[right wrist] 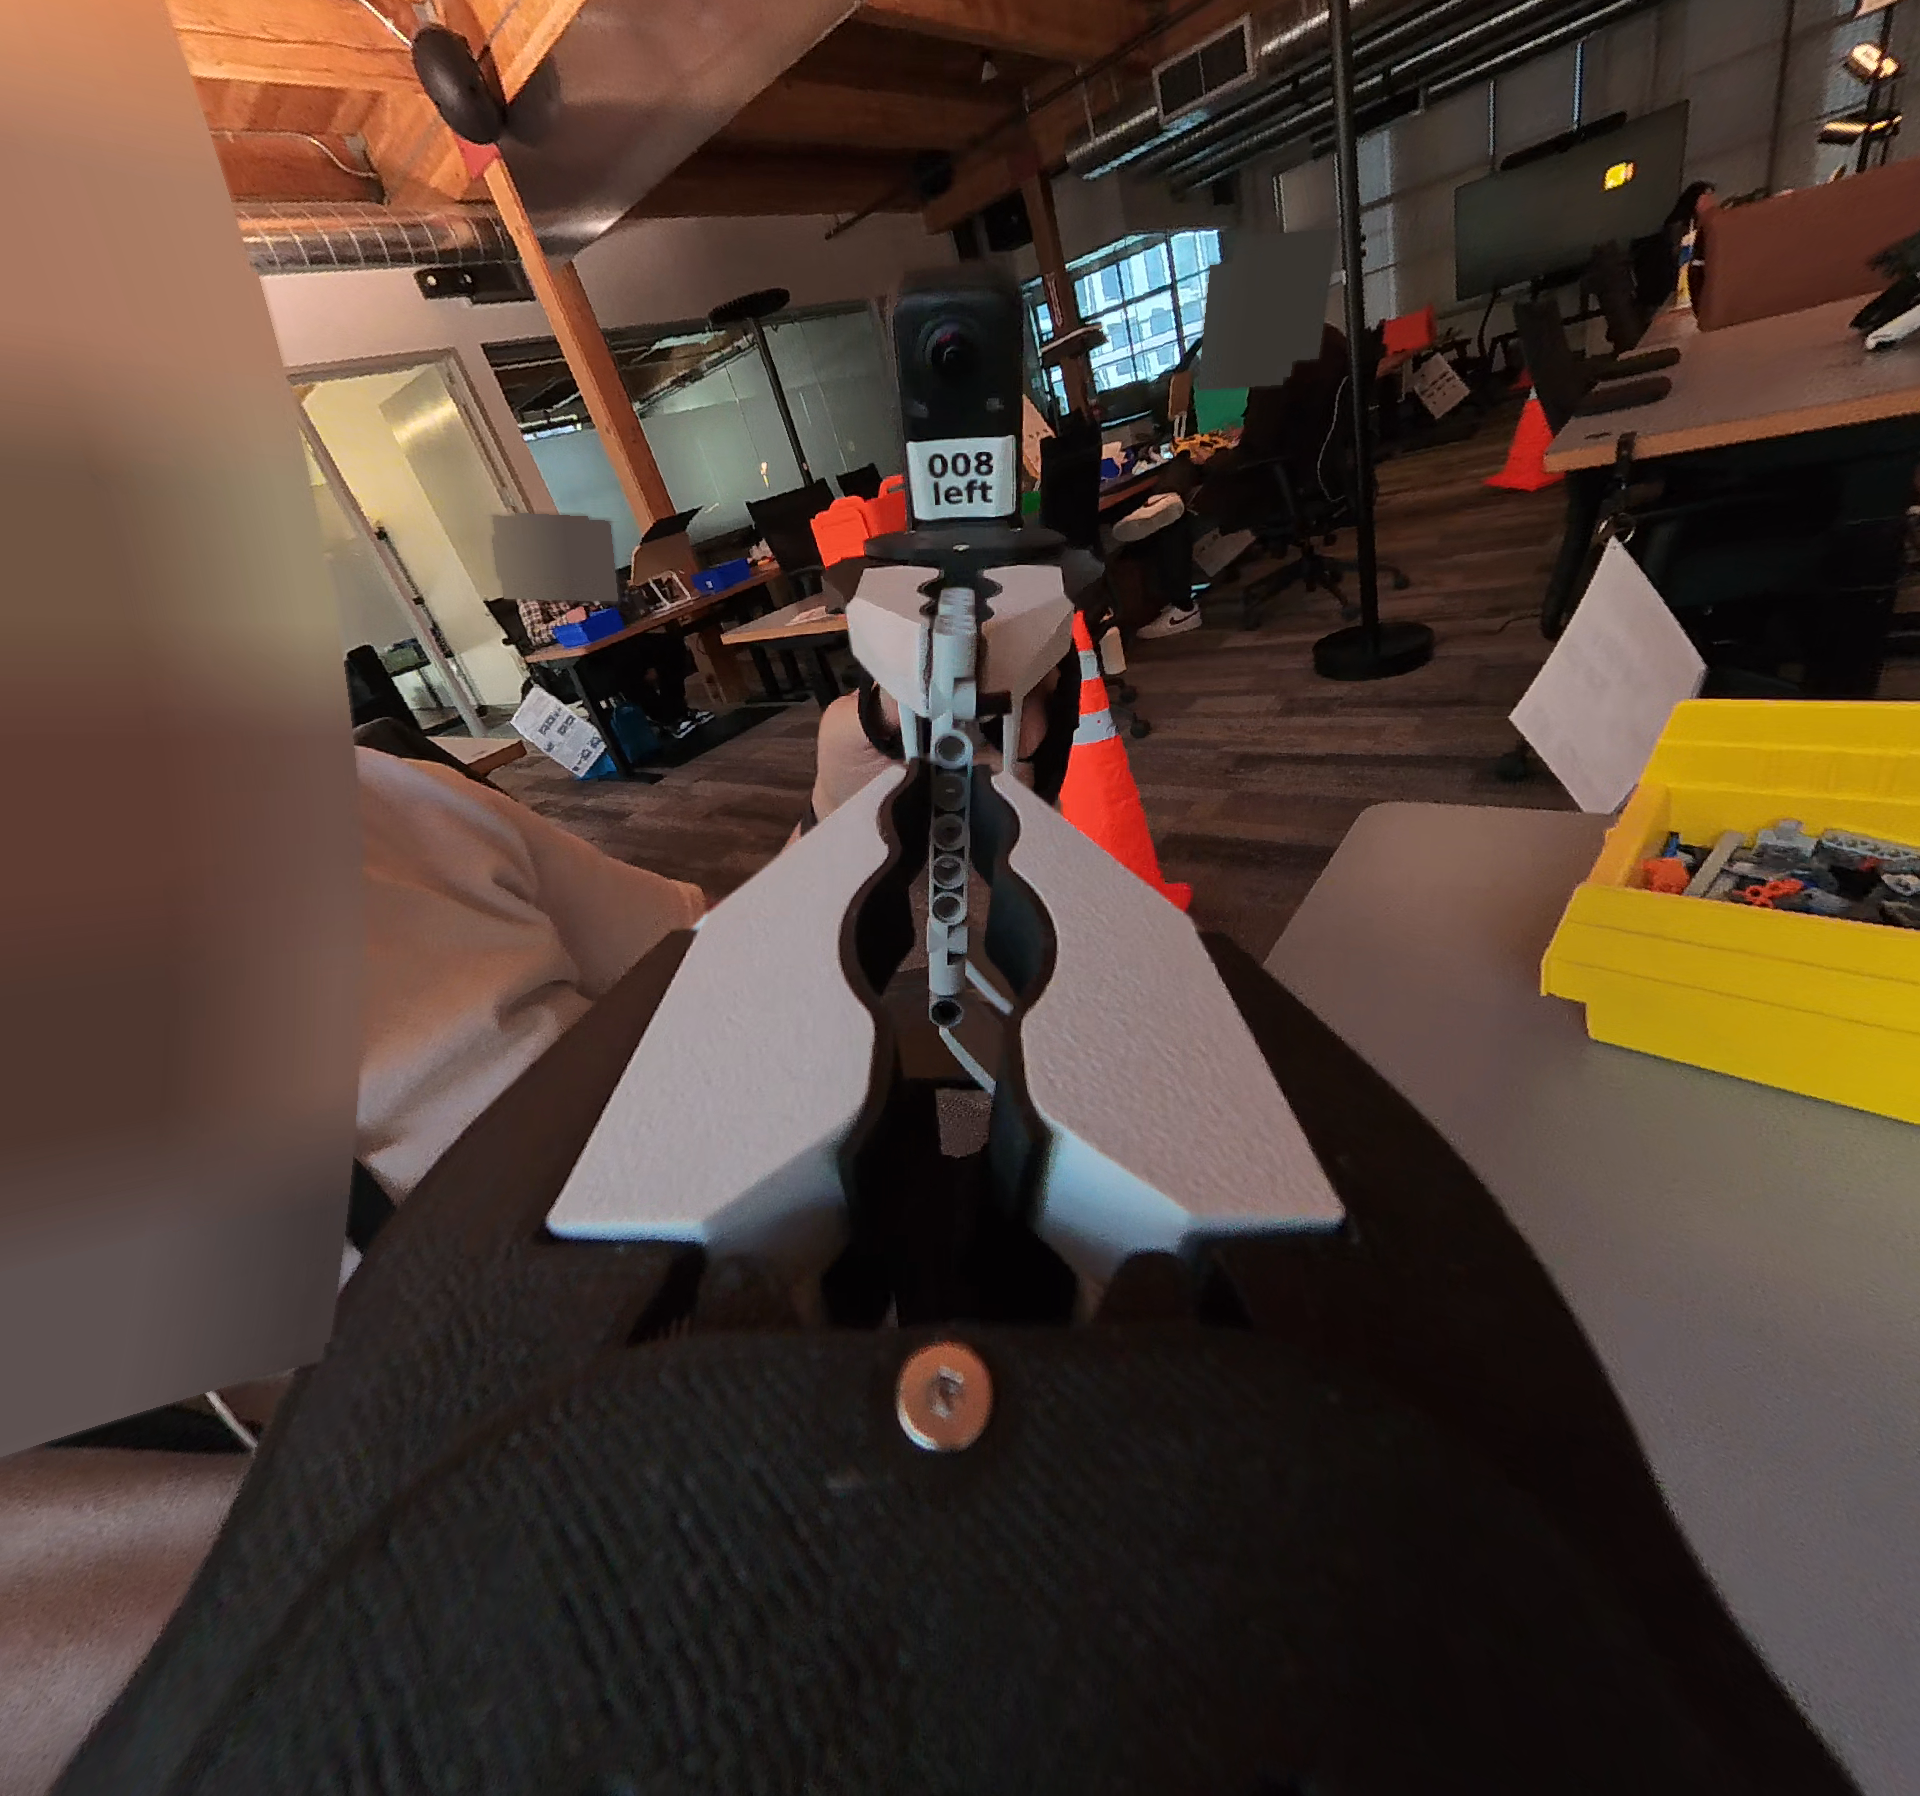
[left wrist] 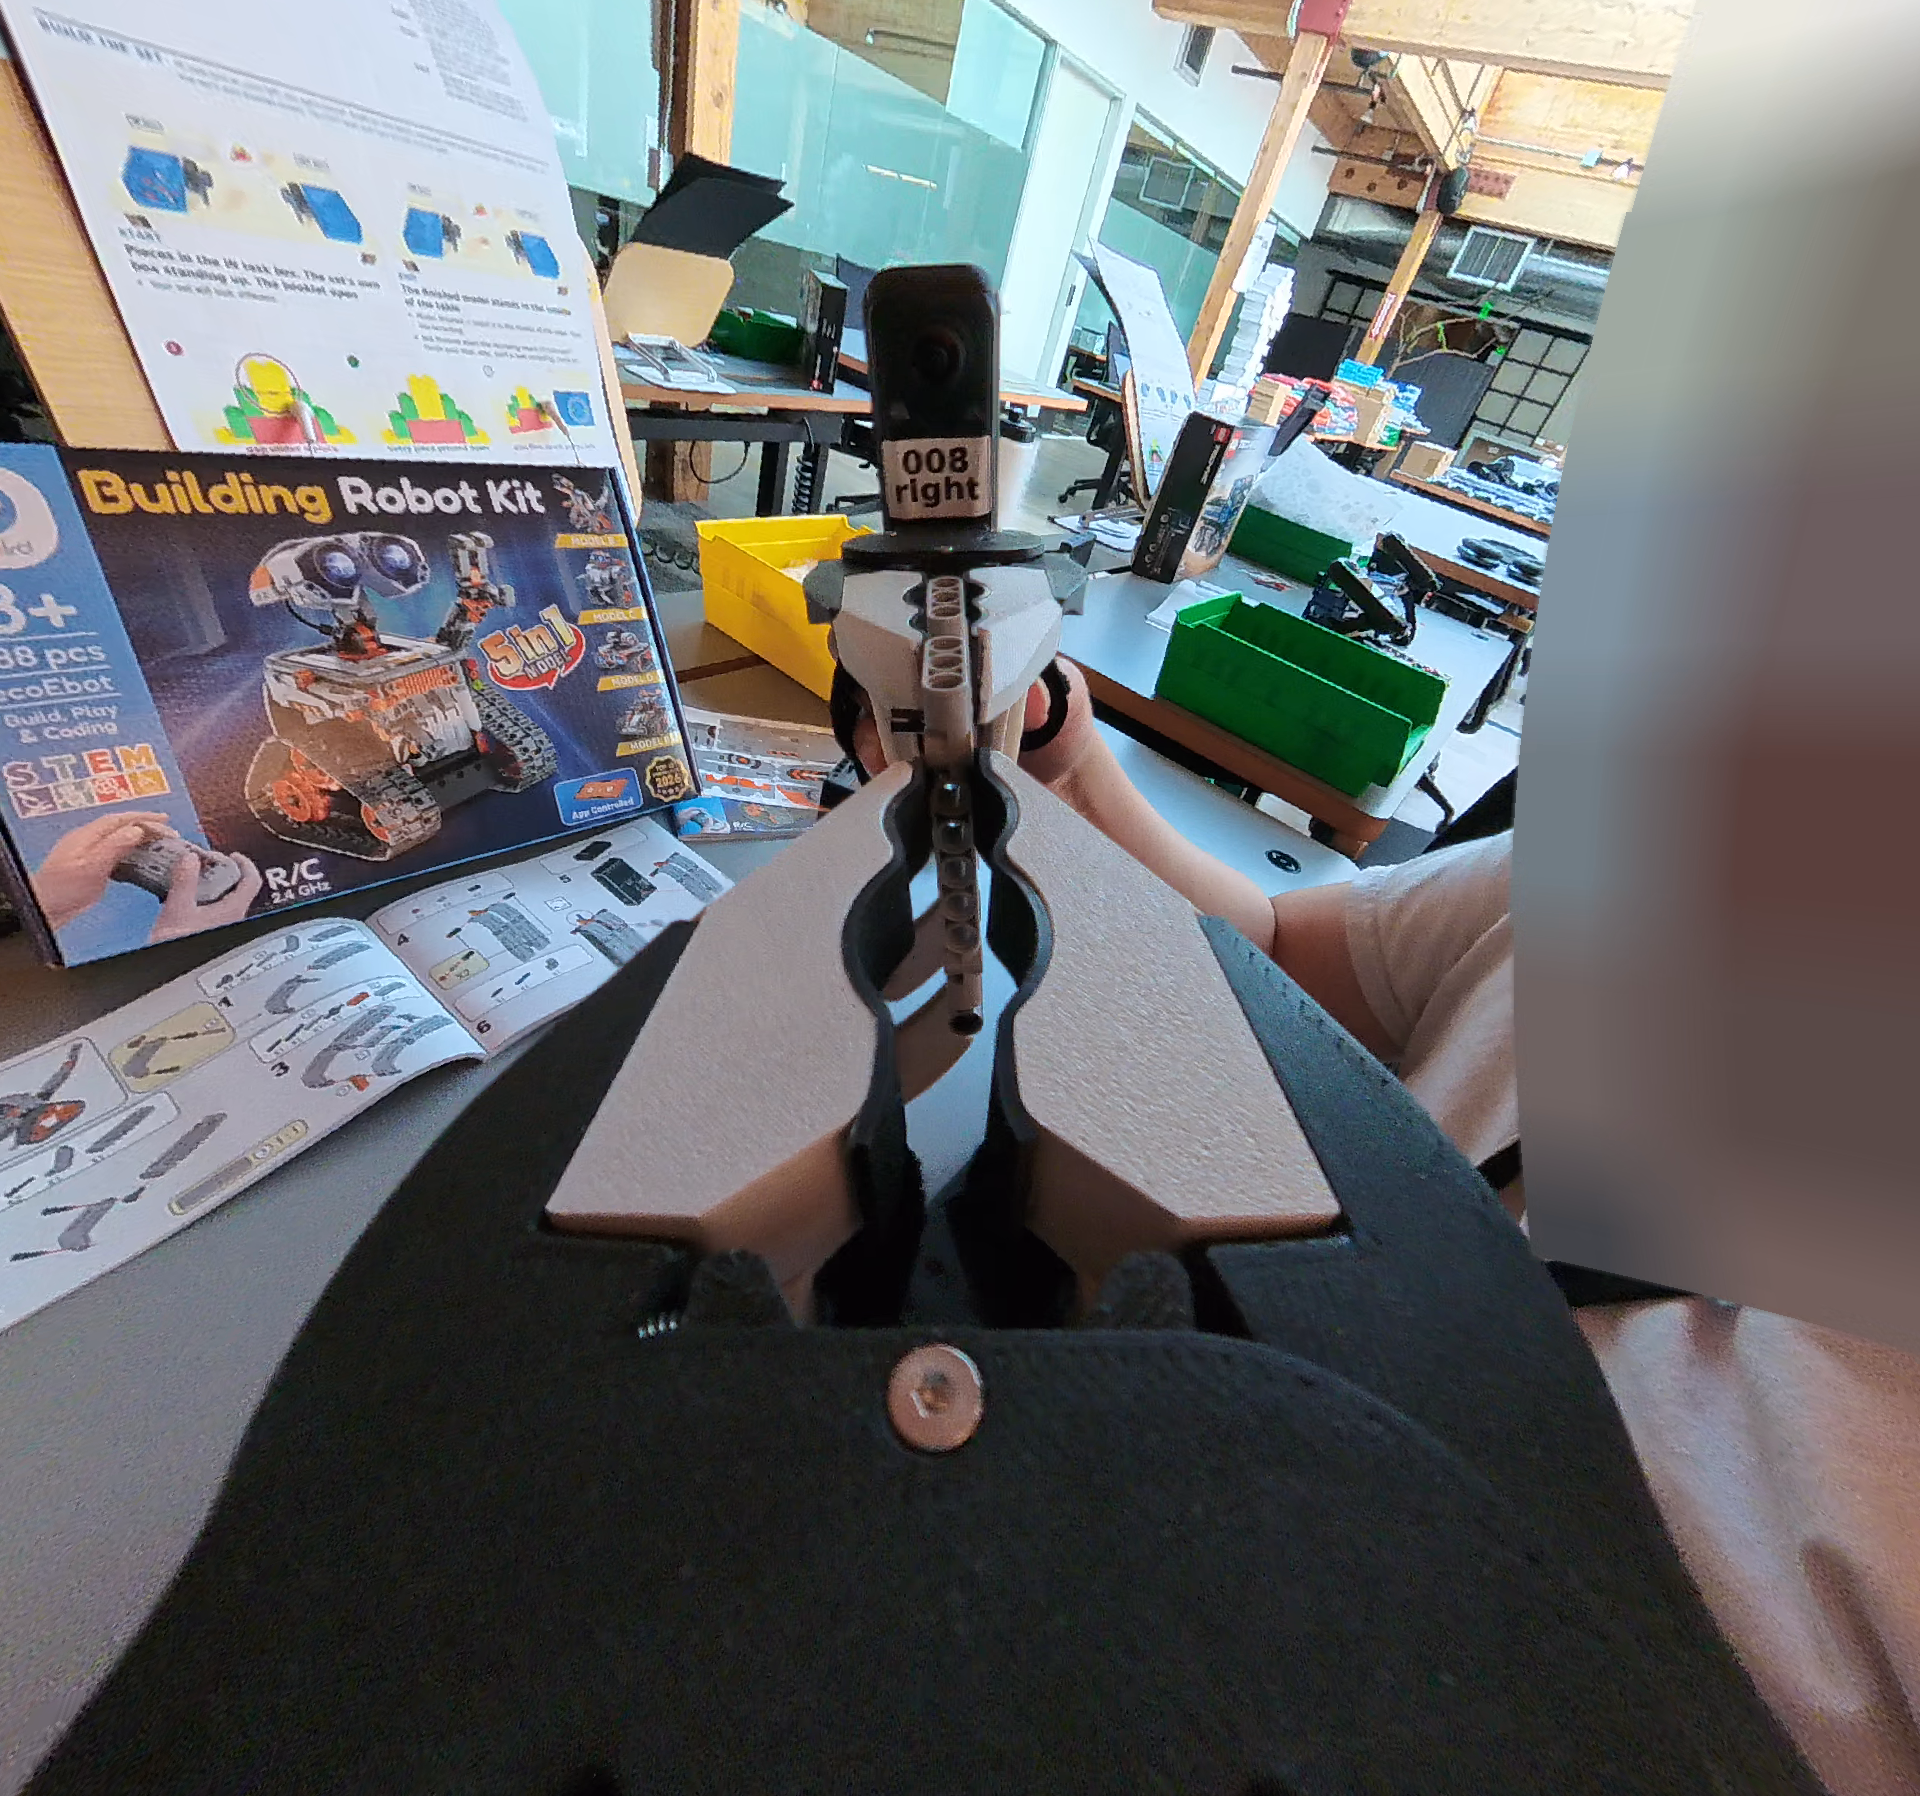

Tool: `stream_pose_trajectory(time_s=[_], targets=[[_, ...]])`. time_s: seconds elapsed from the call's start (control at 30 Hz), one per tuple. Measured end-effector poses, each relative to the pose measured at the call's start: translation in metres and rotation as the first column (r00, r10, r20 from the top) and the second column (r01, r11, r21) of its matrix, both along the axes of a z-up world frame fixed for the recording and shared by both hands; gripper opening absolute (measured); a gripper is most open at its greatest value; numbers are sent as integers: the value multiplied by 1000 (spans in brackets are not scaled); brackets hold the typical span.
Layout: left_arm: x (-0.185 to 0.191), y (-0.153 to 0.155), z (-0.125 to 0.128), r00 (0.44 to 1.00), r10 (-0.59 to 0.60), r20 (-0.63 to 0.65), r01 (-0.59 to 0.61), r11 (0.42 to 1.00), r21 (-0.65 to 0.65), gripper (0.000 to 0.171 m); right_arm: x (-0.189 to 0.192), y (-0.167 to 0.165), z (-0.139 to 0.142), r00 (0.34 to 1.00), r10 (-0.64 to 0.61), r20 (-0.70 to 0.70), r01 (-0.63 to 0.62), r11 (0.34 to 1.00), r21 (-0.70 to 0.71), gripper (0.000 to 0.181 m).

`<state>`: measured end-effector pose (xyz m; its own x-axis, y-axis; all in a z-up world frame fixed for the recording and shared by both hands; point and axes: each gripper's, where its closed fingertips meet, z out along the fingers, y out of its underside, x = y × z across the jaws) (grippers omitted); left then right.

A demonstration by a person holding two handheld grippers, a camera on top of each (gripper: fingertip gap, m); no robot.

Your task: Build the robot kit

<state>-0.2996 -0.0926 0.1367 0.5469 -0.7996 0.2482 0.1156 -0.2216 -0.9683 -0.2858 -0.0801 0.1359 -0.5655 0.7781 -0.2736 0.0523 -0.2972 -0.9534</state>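
Over grey table (right wrist: 1662, 1331), open office: L (left wrist: 948, 780) + R (right wrist: 948, 780) fingers clamped on beam (left wrist: 951, 873).

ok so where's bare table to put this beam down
Bare grey table lies in front of the yellow bin of parts, out to the near edge. It is crowded by the open booklet and the kit box. Both jaws close on the grey beam between them.

Kit box (left wrist: 332, 697) stands behind the open booklet (left wrist: 312, 1008) (both left); parts bin (right wrist: 1745, 905) right, on table (right wrist: 1558, 1227).
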Motion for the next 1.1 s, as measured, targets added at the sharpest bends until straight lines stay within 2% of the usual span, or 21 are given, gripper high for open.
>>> stream_pose_trajectory(time_s=[0.1, 0.17, 0.2, 0.23, 0.3, 0.4, 0.53, 0.63, 0.8, 0.83, 0.93, 1.1], targets=[[1, 0, 7, 999, 0, 41, 0, 1000, 19, 5, 1, -3, 2, 1000, 19, -8, -19, 1000, -13, 5], [1, 2, 11, 998, 6, 68, -8, 999, 33, 5, -5, -11, -10, 999, 25, 47, -27, 999, 42, 4], [3, 6, 8, 999, 22, 35, -23, 1000, 20, 8, -14, -26, -28, 991, 50, 122, -65, 990, 123, 6], [1, 10, 5, 999, 49, -9, -49, 999, 10, 9, -20, -39, -30, 989, 83, 121, -97, 989, 116, 7], [-5, 8, 14, 996, 62, -57, -61, 998, 19, 6, -30, -32, -23, 996, 39, 85, -43, 998, 52, 6], [-4, 12, 20, 985, 74, -153, -70, 997, 32, 6, -31, -17, -17, 998, -32, 50, 31, 999, 29, 7], [-1, 18, 26, 994, 50, -101, -49, 999, 12, 5, -25, -10, -12, 999, -22, 30, 23, 1000, -21, 6], [-6, 23, 29, 999, 35, 4, -35, 999, -21, 5, -21, 0, -2, 1000, 3, -23, -6, 989, -145, 5], [-11, 19, 23, 991, -38, 128, 51, 994, -96, 8, -15, 7, -3, 999, 50, 0, -49, 977, -209, 5], [-15, 18, 21, 989, -37, 145, 53, 993, -108, 15, -13, 10, -3, 999, 46, 5, -44, 976, -215, 5], [-26, 19, 8, 992, 13, 125, 5, 990, -139, 25, -10, 21, -3, 1000, 19, 18, -14, 973, -229, 5], [-15, 15, -11, 998, -17, 56, 27, 982, -189, 19, -8, 21, -7, 998, 17, 59, -4, 978, -211, 5]])
